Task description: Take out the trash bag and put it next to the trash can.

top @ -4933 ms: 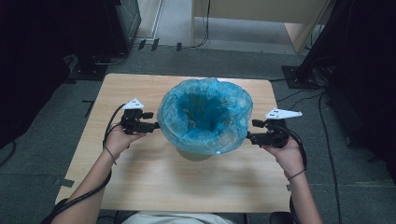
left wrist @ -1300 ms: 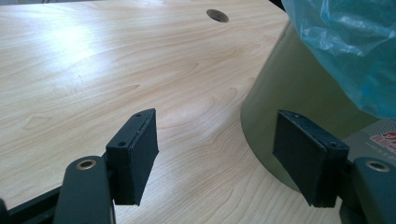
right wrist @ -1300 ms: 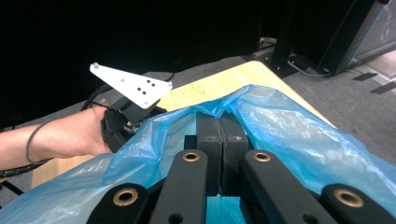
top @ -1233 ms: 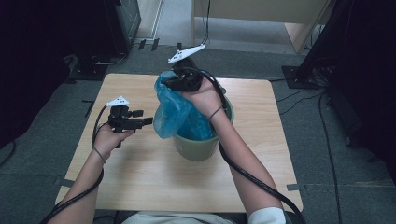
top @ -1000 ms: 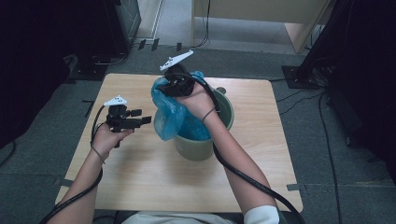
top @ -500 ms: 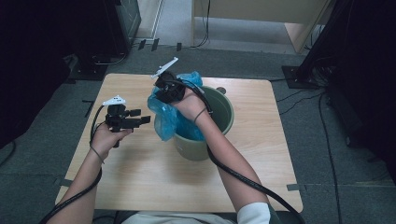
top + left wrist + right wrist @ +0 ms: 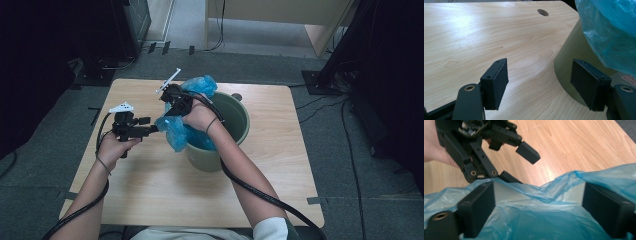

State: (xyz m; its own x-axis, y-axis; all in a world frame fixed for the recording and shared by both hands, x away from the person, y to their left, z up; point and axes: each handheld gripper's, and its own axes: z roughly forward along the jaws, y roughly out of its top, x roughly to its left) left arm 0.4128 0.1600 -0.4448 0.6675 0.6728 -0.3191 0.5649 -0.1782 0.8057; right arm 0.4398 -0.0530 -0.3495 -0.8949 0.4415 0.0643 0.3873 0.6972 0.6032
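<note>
**Bag edge handed across at the bin's rim**

The right gripper (image 7: 167,111) has just been opening; its fingers (image 7: 477,207) stand wide with the blue bag (image 7: 176,131) lying loose between them, unpinched. The left gripper (image 7: 150,129) waits at the bin's nine o'clock side, fingers (image 7: 495,86) wide and empty, just beside the green bin (image 7: 227,132).

To do this well, the left fingers should close on a doubled fold of film near the rim, not a single thin layer, before the right withdraws.

The bin stands upright near the middle of the desk (image 7: 150,190), mouth up, long axis vertical; the bag bunches over its nine o'clock rim and spills outside.
</note>
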